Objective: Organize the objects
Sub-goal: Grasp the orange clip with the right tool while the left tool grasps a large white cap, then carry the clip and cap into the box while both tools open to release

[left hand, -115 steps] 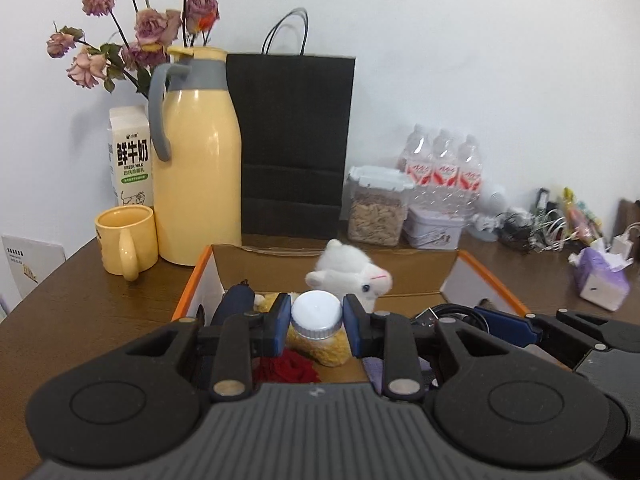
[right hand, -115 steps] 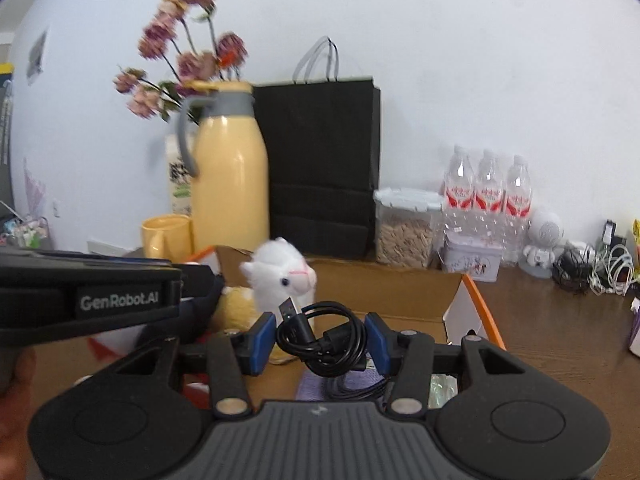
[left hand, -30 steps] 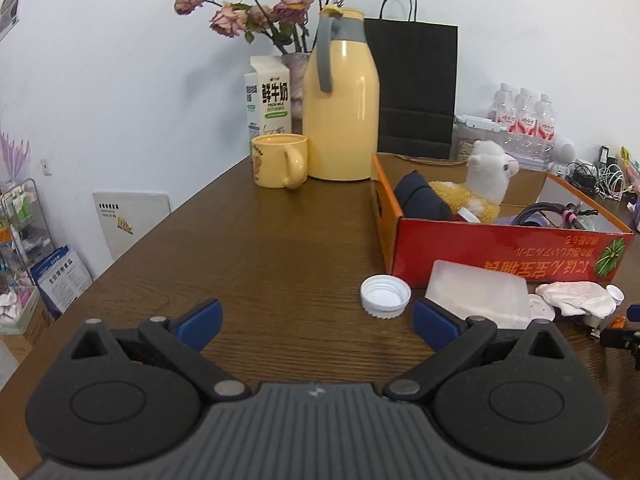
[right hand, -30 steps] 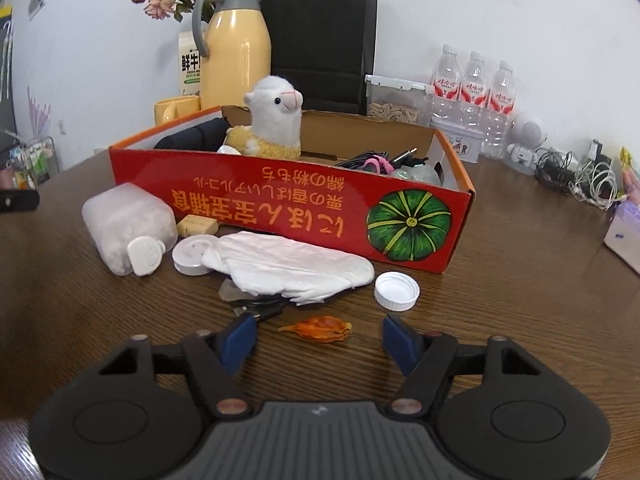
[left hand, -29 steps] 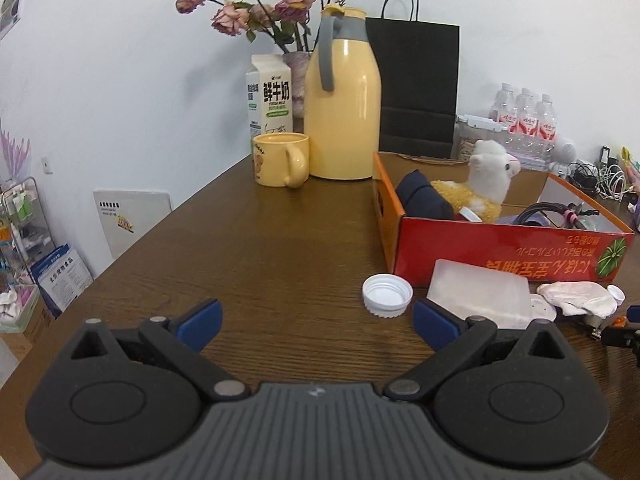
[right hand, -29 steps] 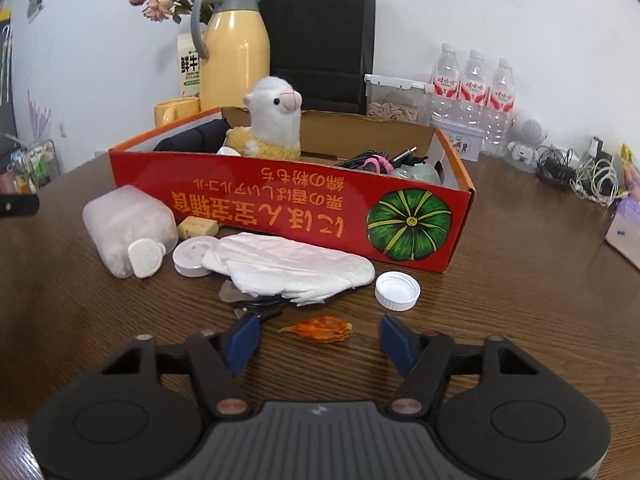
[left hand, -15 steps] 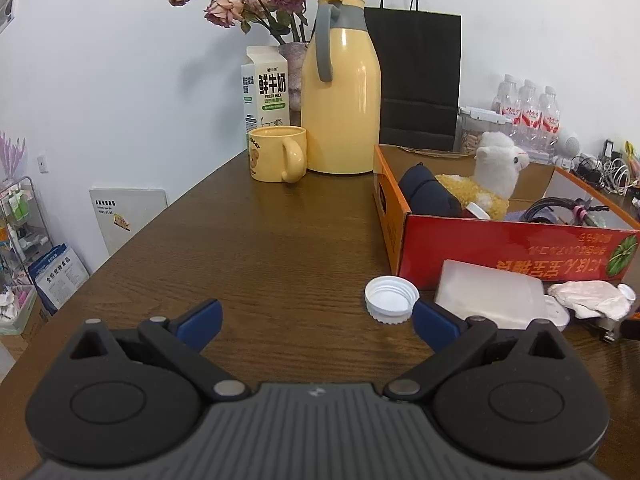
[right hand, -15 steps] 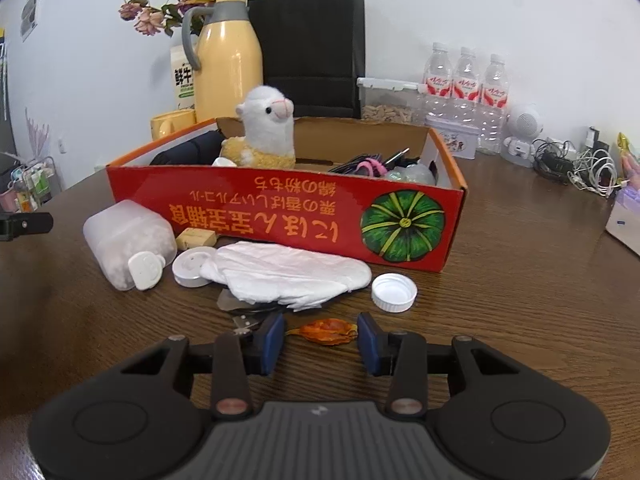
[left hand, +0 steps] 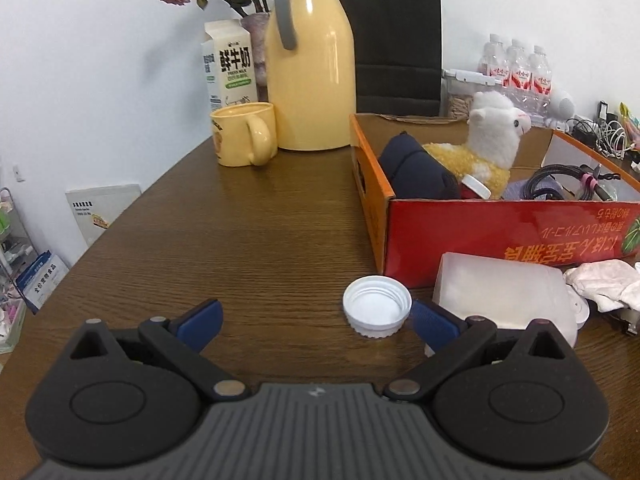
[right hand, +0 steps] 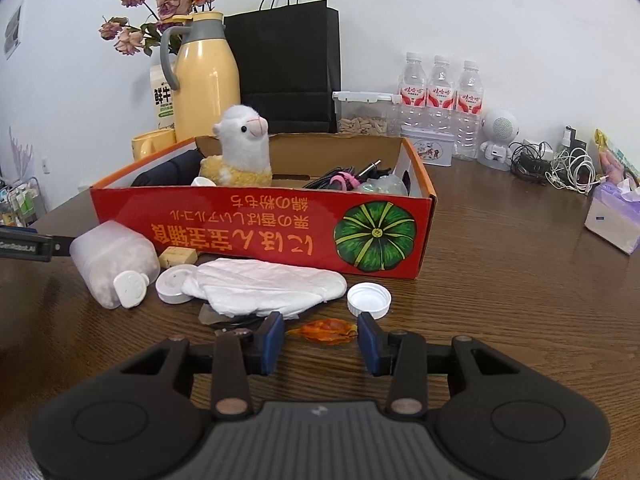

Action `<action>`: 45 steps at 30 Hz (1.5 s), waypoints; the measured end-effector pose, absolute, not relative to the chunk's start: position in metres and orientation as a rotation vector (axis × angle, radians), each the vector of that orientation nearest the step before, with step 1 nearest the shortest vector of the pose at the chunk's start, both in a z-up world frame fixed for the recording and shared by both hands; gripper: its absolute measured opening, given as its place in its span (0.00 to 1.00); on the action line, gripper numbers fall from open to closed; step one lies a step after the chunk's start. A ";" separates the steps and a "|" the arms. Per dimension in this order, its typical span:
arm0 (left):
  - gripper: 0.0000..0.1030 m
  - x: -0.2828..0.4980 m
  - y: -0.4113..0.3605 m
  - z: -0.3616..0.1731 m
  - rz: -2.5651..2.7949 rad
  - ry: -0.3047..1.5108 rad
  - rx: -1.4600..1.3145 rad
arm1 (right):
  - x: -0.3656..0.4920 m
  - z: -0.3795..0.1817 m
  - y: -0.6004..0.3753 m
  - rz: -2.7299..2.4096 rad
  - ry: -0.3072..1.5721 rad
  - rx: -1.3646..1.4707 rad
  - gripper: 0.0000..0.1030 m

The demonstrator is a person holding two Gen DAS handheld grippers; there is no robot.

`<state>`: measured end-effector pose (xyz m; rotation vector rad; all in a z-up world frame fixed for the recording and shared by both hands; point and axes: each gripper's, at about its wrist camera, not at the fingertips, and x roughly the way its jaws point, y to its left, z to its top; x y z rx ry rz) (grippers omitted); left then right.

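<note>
A red cardboard box (right hand: 260,224) holds a plush alpaca (right hand: 242,144), a dark pouch and cables. In front of it lie a clear plastic jar (right hand: 114,264) on its side, a white cloth (right hand: 264,284), and white lids. My right gripper (right hand: 321,336) is shut on an orange wrapper (right hand: 322,331); both pads touch its ends low over the table. My left gripper (left hand: 316,316) stands wide open. A white cap (left hand: 377,306) lies open side up just inside its right fingertip (left hand: 430,320), apart from the left one. The box (left hand: 500,232) and jar (left hand: 504,296) lie to its right.
A yellow jug (left hand: 310,60), yellow mug (left hand: 244,134), milk carton (left hand: 230,66), flowers and black bag (left hand: 396,36) stand behind. Water bottles (right hand: 440,92), a tissue pack (right hand: 612,220) and tangled cables (right hand: 560,164) are at the right. The table edge (left hand: 120,216) curves along the left.
My right gripper's jaws narrowed from wide open onto the orange wrapper. My left gripper came forward and lower, so the white cap now lies beside its right finger.
</note>
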<state>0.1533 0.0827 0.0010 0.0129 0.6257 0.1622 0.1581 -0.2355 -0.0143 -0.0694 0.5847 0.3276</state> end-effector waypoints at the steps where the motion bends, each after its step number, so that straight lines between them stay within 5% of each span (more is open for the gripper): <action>1: 1.00 0.155 0.083 -0.001 0.154 0.631 0.007 | 0.158 -0.014 -0.236 0.326 0.584 -0.068 0.38; 7: 0.98 0.161 0.085 -0.004 0.114 0.631 -0.026 | 0.158 -0.014 -0.236 0.324 0.583 -0.066 0.38; 13: 0.85 0.161 0.082 -0.004 0.067 0.612 -0.034 | 0.158 -0.014 -0.236 0.320 0.583 -0.068 0.38; 16: 0.68 0.162 0.078 -0.005 0.045 0.617 -0.026 | 0.158 -0.014 -0.235 0.322 0.585 -0.067 0.38; 18: 0.42 0.163 0.076 -0.007 0.031 0.634 -0.021 | 0.158 -0.014 -0.235 0.322 0.586 -0.066 0.38; 19: 0.40 0.164 0.076 -0.007 0.026 0.641 -0.021 | 0.158 -0.014 -0.235 0.323 0.587 -0.066 0.38; 45: 0.39 0.130 0.062 0.031 0.124 0.495 0.037 | 0.146 0.001 -0.224 0.364 0.512 -0.076 0.38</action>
